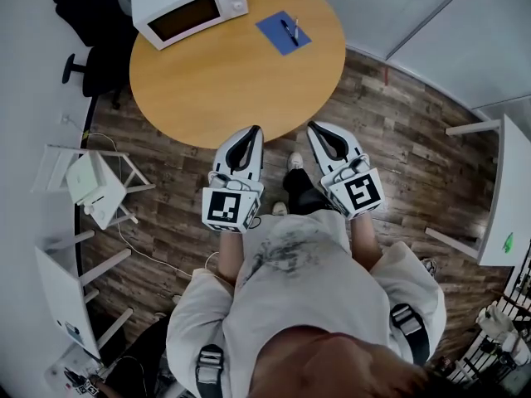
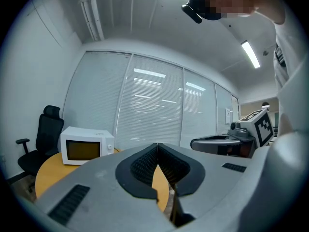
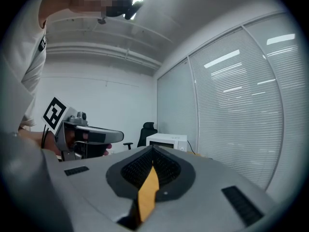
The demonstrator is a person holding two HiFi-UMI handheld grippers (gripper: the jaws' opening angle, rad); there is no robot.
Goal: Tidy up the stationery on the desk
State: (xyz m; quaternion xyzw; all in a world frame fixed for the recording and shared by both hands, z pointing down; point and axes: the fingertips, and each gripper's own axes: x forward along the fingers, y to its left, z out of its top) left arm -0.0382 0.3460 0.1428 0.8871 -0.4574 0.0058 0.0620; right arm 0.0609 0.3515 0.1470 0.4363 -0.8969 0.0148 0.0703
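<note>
Near the round desk (image 1: 241,77), left hand-held gripper (image 1: 255,130) and right hand-held gripper (image 1: 314,126) hang closed, empty.

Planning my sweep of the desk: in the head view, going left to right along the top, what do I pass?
In order: black office chair → white microwave → blue notepad, with a pen lying on it.

No legible txt or nos. anywhere. Only b/w square code patterns: marker cube (image 1: 231,208) on left gripper (image 1: 253,131), same on right gripper (image 1: 314,127). Microwave (image 1: 189,7): no brand readable. Shirt (image 1: 290,251) print is smudged. Green mark (image 1: 508,242) on white table (image 1: 506,197) is too small to read.
</note>
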